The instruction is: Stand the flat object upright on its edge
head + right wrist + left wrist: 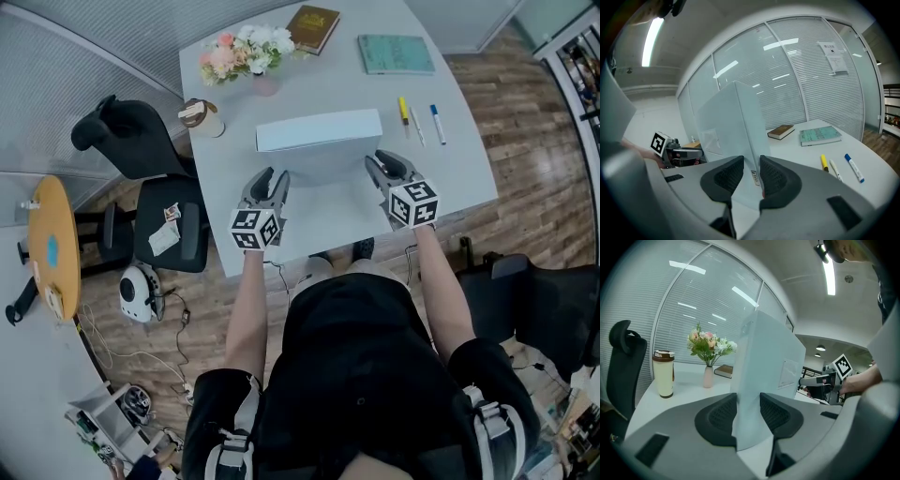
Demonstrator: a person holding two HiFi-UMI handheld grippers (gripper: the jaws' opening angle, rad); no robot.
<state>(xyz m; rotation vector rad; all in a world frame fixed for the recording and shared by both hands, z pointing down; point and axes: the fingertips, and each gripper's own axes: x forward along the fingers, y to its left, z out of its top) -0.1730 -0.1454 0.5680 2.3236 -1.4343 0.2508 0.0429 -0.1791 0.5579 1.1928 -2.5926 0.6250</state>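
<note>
Care: left hand-held gripper [277,178] and right hand-held gripper [380,162] clamp the ends of the upright white box [319,131]; loosen slowly, checking it balances.

A white table [455,178] stood on wood flooring [506,94], a black chair [131,136] beside it; blinds [825,93] lined the curved glass wall [736,65].
</note>
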